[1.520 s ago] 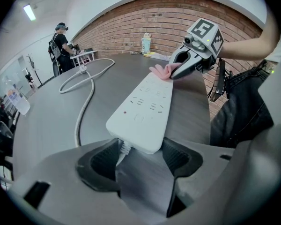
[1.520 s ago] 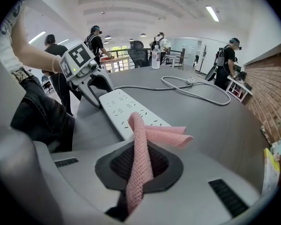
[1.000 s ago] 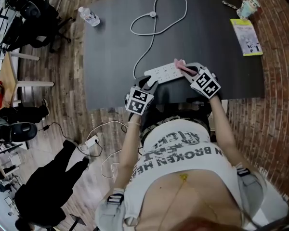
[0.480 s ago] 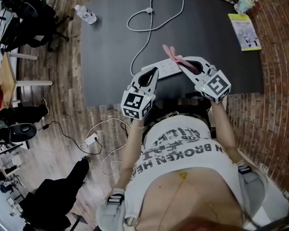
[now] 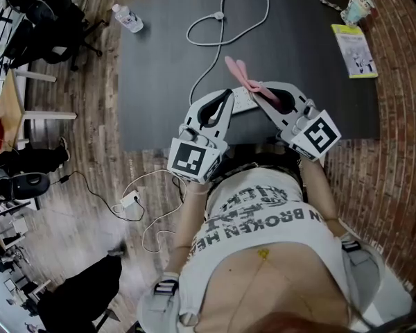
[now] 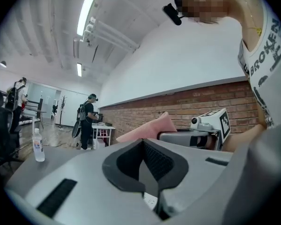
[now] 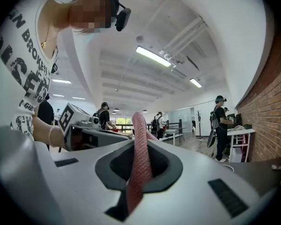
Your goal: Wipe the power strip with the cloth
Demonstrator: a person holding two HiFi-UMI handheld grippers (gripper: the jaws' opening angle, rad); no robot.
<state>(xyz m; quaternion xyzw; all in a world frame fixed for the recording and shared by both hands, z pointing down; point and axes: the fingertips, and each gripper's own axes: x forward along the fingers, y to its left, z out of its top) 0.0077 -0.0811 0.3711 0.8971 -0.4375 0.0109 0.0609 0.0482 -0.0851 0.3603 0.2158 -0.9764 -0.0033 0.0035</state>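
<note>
The white power strip lies on the dark table, mostly hidden behind both grippers. A corner of the power strip shows low through the slit of my left gripper. Its jaws stand together, and nothing shows pinched between the tips. My right gripper is shut on the pink cloth, which sticks up past its tips above the strip. Both grippers are raised and point nearly level. The cloth and right gripper show beside the left one.
The strip's white cable loops across the table's middle. A water bottle lies at the far left corner. A cup and a yellow booklet sit at the far right. Several people stand in the room beyond.
Both grippers have risen toward the head camera and tilted up. The cloth has lifted off the strip's right end and now stands above it.
</note>
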